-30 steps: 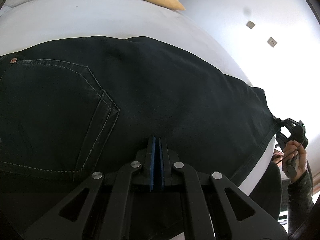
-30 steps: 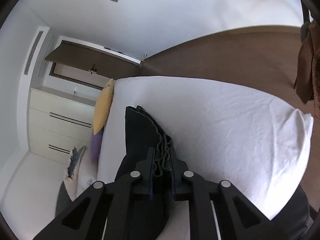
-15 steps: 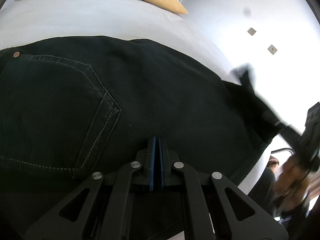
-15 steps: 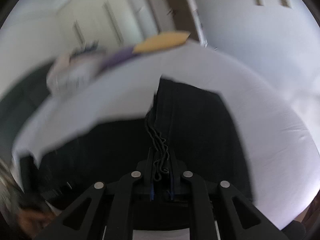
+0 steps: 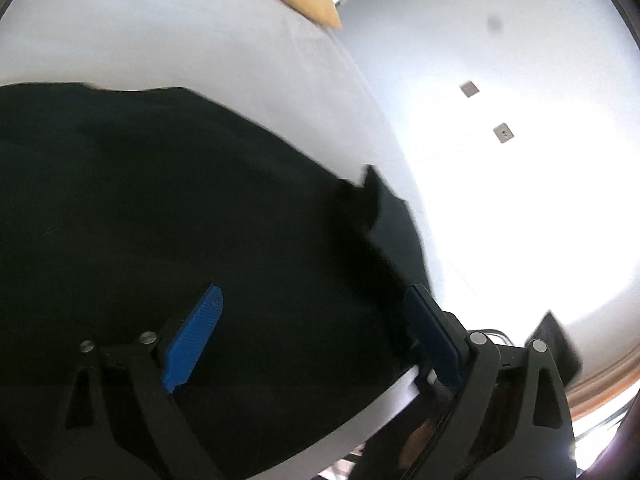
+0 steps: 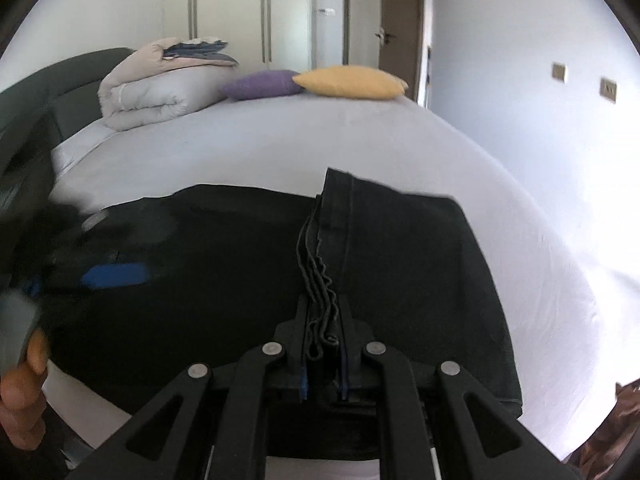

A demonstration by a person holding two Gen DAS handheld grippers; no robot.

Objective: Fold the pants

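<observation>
The black pants [image 5: 168,216] lie on the white bed [image 5: 160,36], partly folded over on themselves. My left gripper [image 5: 316,332] is open above the pants, its blue pads [image 5: 196,336] wide apart, holding nothing. My right gripper [image 6: 323,344] is shut on the bunched leg ends of the pants [image 6: 400,264], holding them over the rest of the garment [image 6: 192,256]. The left gripper shows blurred at the left of the right wrist view [image 6: 112,276].
A yellow cushion [image 6: 348,82], a purple cushion [image 6: 260,85] and a folded duvet [image 6: 156,92] sit at the far end of the bed. A white wall with sockets [image 6: 558,72] runs along the right. Wardrobe and door [image 6: 400,20] stand behind.
My left gripper opened and let go of the pants. My right gripper swung the leg ends over onto the rest of the pants.
</observation>
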